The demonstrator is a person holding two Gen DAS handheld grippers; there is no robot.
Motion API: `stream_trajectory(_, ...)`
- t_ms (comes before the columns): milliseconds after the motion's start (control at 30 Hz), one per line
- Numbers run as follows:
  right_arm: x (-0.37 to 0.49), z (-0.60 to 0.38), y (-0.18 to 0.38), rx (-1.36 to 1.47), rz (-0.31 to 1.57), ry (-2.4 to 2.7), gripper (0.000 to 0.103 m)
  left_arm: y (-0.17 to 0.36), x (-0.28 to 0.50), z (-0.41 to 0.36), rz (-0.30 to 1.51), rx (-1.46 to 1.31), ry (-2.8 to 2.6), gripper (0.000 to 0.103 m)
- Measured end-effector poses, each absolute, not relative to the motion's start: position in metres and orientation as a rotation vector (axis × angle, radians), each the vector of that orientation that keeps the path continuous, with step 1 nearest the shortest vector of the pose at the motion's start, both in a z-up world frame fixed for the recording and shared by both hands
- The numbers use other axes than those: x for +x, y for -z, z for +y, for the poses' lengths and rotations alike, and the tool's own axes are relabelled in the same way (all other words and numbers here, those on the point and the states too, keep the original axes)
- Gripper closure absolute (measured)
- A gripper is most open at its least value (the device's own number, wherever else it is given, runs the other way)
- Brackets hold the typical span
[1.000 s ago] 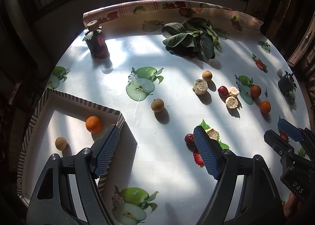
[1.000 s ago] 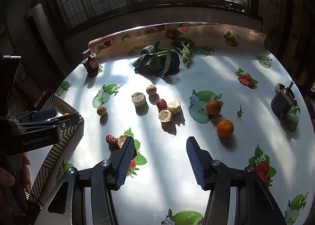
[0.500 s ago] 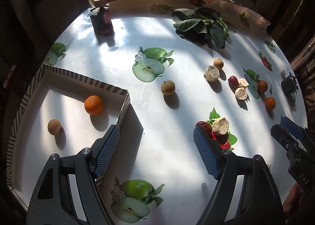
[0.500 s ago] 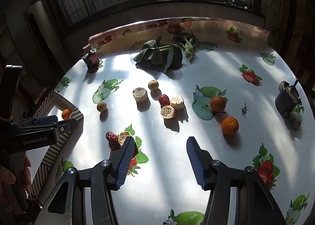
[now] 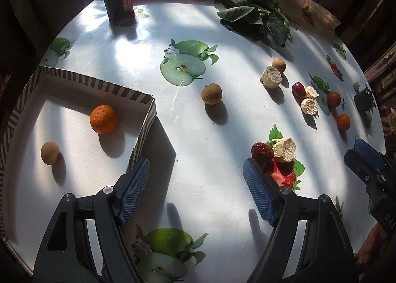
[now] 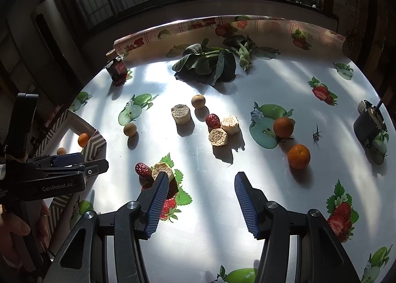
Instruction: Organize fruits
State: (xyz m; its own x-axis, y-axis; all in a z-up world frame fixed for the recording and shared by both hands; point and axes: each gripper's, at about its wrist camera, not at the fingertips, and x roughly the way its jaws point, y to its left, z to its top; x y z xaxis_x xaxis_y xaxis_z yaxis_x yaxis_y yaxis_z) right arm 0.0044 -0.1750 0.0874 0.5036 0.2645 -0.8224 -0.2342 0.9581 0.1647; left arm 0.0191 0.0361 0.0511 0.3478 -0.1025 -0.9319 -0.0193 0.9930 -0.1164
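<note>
Left wrist view: left gripper [image 5: 196, 191] spread wide, holding nothing, hovering above the counter [image 5: 198, 134] just right of the striped tray [image 5: 94, 82]. Tray sits at near left and holds 1 orange [image 5: 103, 119] and 1 small tan round fruit [image 5: 50, 153], apart from each other.

Loose on the counter:
- 1 tan round fruit [image 5: 211, 94] mid-counter, the nearest loose piece to the tray.
- 1 red date [image 5: 262, 151] touching a pale cut chunk [image 5: 285, 149], near right, just beyond the left gripper's right finger.
- Farther right: second tan fruit [image 5: 279, 65], pale chunk [image 5: 271, 77], another date [image 5: 299, 89] with 2 chunks beside it, 2 oranges [image 5: 333, 99].
- Leafy greens [image 5: 257, 19] and a dark jar [image 5: 120, 6] at the far edge.

Right wrist view: right gripper [image 6: 201, 205] also wide apart and empty, poised over bare counter; its left finger overlaps the date-and-chunk pair in view, contact not evident.

Handling judgement: tan fruits look light, firm-shelled and round, so likely to roll; take across the widest middle, fingers square, gentle close. Oranges heavier with a giving peel; grip at the equator, moderate squeeze. Dates appear wrinkled and soft, best pinched across the short axis. Pale chunks look crumbly; light touch on the flat sides.

Most of the fruit is not yet in the tray.
</note>
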Motion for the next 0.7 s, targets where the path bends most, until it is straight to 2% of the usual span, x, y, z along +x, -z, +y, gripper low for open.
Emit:
stream_trajectory(467,0.015,-0.170,-0.082,0.055,1.009,-0.318,0.049,-0.042,0.056,0.061,1.212,-0.054,0.012,0.024)
stream_trajectory(700,0.020,-0.167,-0.082,0.049,1.010,-0.324,0.049,-0.053,0.060,0.055,1.183,-0.024,0.009,0.024)
